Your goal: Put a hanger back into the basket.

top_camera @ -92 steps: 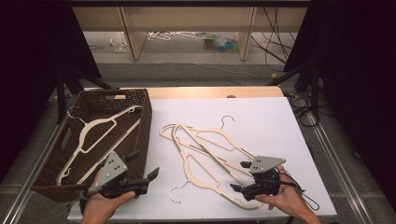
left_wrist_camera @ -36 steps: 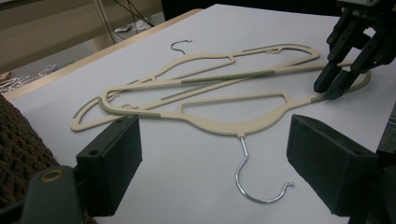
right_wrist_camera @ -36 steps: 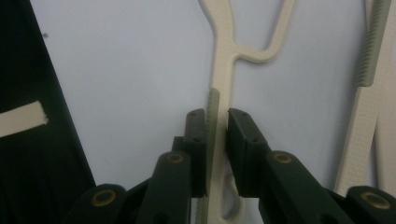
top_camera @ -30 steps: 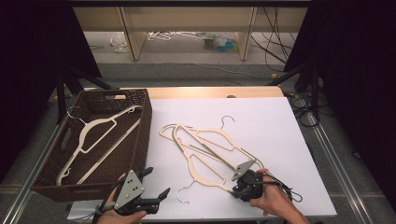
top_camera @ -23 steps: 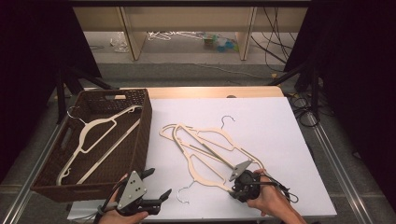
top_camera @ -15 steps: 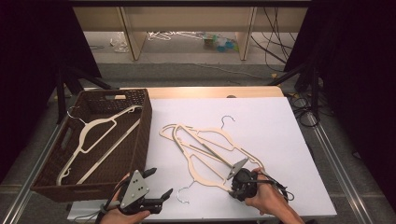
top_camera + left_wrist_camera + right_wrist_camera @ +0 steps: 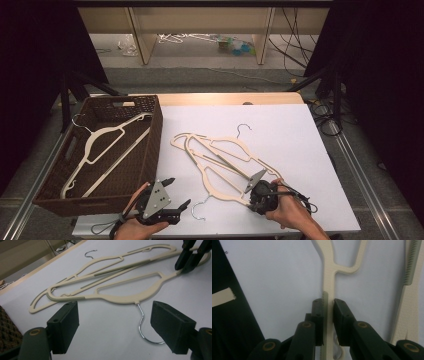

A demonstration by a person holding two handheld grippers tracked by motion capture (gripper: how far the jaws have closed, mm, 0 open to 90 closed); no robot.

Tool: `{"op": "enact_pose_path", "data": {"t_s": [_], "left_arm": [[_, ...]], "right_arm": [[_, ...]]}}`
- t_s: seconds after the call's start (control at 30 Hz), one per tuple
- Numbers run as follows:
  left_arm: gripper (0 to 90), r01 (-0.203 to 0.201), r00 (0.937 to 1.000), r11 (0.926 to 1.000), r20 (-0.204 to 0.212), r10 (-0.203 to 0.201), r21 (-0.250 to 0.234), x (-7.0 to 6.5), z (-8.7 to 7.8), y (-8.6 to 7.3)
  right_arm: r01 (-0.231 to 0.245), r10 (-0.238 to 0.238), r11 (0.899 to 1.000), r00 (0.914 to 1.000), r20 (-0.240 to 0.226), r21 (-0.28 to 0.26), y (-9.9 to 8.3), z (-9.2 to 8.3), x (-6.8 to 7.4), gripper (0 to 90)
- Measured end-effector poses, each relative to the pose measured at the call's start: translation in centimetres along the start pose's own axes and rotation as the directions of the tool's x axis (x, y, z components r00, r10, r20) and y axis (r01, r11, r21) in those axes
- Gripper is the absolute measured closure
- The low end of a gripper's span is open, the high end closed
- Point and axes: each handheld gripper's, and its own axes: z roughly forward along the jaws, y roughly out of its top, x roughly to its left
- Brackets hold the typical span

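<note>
Two cream hangers lie crossed on the white table [image 7: 300,150]. My right gripper [image 7: 251,194] is shut on the thin end of the near hanger's [image 7: 220,187] arm; in the right gripper view the pads [image 7: 318,312] press that cream bar [image 7: 329,277] from both sides. My left gripper [image 7: 177,192] hovers low at the front edge, open, its jaws just closing a little. In the left gripper view the near hanger's metal hook [image 7: 143,325] lies on the table between the wide jaws of that gripper [image 7: 115,325], untouched. The right gripper [image 7: 191,257] shows far off.
A brown wicker basket [image 7: 150,150] stands at the left with another cream hanger [image 7: 107,145] inside. The far hanger's hook [image 7: 243,129] points toward the table's back. Dark drapes flank the table; cables trail at the right.
My left gripper has slid a little to the right, toward the hook. The right gripper has stayed put, clamped on the hanger's arm.
</note>
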Motion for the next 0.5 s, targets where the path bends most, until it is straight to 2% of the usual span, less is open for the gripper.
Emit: {"op": "enact_pose_path", "data": {"t_s": [0.1,0.13,0.2,0.23,0.3,0.4,0.43,0.47,0.5], "left_arm": [[23.8,-0.025,0.9996,0.9993,0.014,0.024,0.027,-0.4,1.2,0.2],[23.9,-0.06,0.9981,0.997,0.017,0.059,0.049,-0.5,1.6,0.3],[24.3,-0.069,0.9974,0.9969,0.024,0.068,0.038,-0.8,2.5,0.4],[24.4,-0.102,0.9944,0.9933,0.03,0.101,0.053,-0.8,2.9,0.5],[25.0,-0.135,0.9906,0.9886,0.032,0.133,0.067,-1.1,3.7,0.5],[25.6,-0.203,0.9785,0.9736,0.057,0.198,0.104,-1.3,5.1,0.4],[25.7,-0.209,0.9775,0.9721,0.054,0.204,0.107,-1.4,5.5,0.3],[25.8,-0.235,0.9715,0.9637,0.065,0.228,0.127,-1.3,5.8,0.3],[26.4,-0.248,0.9682,0.9597,0.068,0.241,0.132,-1.3,6.0,0.2]], "right_arm": [[0.017,-0.017,1.0,0.9997,-0.016,-0.002,-0.1,-0.6,0.1,79.4],[0.025,-0.025,1.0,0.9996,-0.014,0.001,-0.1,-0.9,0.1,79.4],[0.044,-0.043,0.999,0.999,-0.006,0.012,0.0,-1.6,0.5,79.4],[0.05,-0.05,0.999,0.9987,-0.007,0.01,-0.1,-1.9,0.7,79.4],[0.059,-0.058,0.998,0.9982,-0.014,0.005,-0.2,-2.3,0.8,79.4],[0.071,-0.071,0.997,0.9973,-0.02,0.009,-0.2,-2.9,1.0,79.4],[0.074,-0.074,0.997,0.9971,-0.016,0.012,-0.2,-2.9,1.0,79.4],[0.077,-0.077,0.997,0.9969,-0.019,0.013,-0.2,-3.0,1.0,79.4],[0.082,-0.081,0.997,0.9964,-0.022,0.011,-0.2,-3.1,1.0,79.4]]}}
